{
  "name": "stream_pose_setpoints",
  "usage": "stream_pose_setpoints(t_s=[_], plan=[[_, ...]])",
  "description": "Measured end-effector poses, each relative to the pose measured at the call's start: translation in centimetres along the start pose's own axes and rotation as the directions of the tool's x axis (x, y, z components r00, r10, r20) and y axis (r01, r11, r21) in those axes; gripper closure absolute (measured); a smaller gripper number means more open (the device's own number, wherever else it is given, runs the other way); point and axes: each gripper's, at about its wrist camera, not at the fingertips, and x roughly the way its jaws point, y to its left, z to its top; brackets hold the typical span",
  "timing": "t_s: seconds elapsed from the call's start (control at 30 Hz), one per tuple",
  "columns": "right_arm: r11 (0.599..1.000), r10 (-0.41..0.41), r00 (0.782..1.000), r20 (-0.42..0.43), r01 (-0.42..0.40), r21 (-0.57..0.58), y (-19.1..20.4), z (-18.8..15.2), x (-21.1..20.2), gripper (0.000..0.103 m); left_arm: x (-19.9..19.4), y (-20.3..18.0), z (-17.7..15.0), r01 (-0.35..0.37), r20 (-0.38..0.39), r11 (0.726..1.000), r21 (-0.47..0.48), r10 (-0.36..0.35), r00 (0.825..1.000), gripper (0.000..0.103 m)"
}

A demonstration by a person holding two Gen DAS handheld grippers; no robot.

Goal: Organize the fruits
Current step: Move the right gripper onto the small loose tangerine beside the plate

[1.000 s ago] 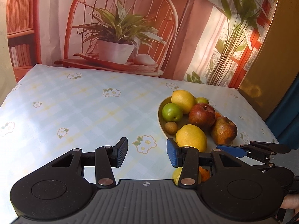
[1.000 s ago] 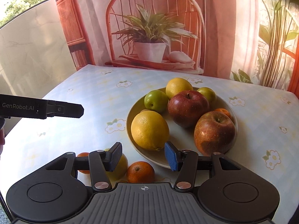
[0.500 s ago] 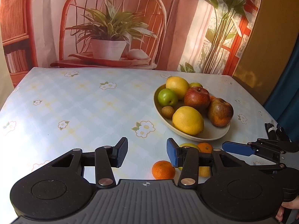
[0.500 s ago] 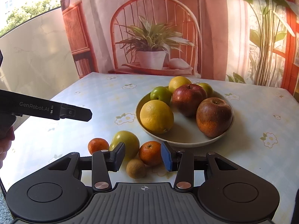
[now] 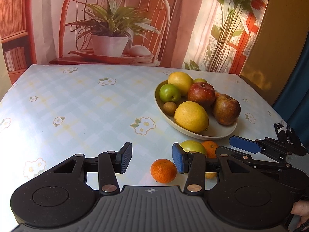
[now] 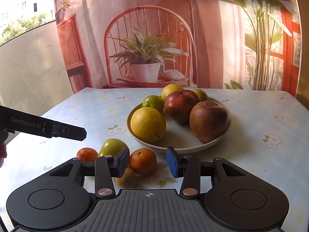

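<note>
A beige plate [image 6: 212,145] [image 5: 222,134] holds two red apples [image 6: 209,120], lemons [image 6: 147,124], green fruit [image 6: 153,102] and a kiwi [image 5: 169,107]. Loose on the table before it lie two mandarins [image 6: 143,160] [image 6: 87,154], a green apple [image 6: 112,146] and a kiwi [image 6: 126,177]. My right gripper [image 6: 147,164] is open and empty, above the nearer mandarin and kiwi. My left gripper [image 5: 152,159] is open and empty, just behind a mandarin [image 5: 163,171]; the green apple [image 5: 193,147] sits behind its right finger.
The table has a pale blue checked cloth with flowers [image 5: 77,106]. A printed backdrop [image 6: 146,48] of a chair and potted plant stands behind it. The right gripper shows in the left wrist view [image 5: 251,148]; the left gripper's finger shows in the right wrist view [image 6: 58,130].
Both grippers have drawn back from the plate toward the table's front. The loose mandarins, green apple and kiwi have come into full view. Both stayed open.
</note>
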Motion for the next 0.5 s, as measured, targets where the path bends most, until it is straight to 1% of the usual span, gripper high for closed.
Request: stream_pose_setpoints(t_s=[0.13, 0.2, 0.27, 0.33, 0.43, 0.5], plan=[[1.0, 0.01, 1.0, 0.021, -0.009, -0.017, 0.0, 0.0, 0.4, 0.064, -0.1, 0.0, -0.3, -0.008, 0.01, 1.0, 0.001, 0.008, 1.0, 0.055], [0.999, 0.035, 0.999, 0.032, -0.035, -0.015, 0.0, -0.2, 0.4, 0.065, -0.2, -0.2, -0.4, -0.016, 0.017, 1.0, 0.012, 0.016, 1.0, 0.055], [0.999, 0.04, 0.998, 0.041, -0.039, -0.013, 0.1, -0.2, 0.3, 0.066, -0.4, -0.3, -0.5, -0.021, 0.029, 1.0, 0.014, 0.021, 0.999, 0.055], [0.999, 0.045, 0.998, 0.034, -0.044, -0.02, 0.3, -0.3, 0.4, 0.066, -0.6, -0.4, -0.6, -0.027, 0.043, 1.0, 0.011, 0.026, 0.999, 0.054], [0.999, 0.035, 0.999, 0.009, -0.035, -0.017, 0.3, -0.8, 0.8, 0.068, -0.9, -0.5, -0.9, -0.042, 0.061, 0.999, -0.013, 0.043, 0.997, 0.054], [0.999, 0.044, 0.999, 0.009, -0.044, 0.007, 0.2, -1.1, 0.8, 0.068, -1.2, -0.4, -1.2, -0.046, 0.065, 0.998, -0.049, 0.049, 0.997, 0.054]])
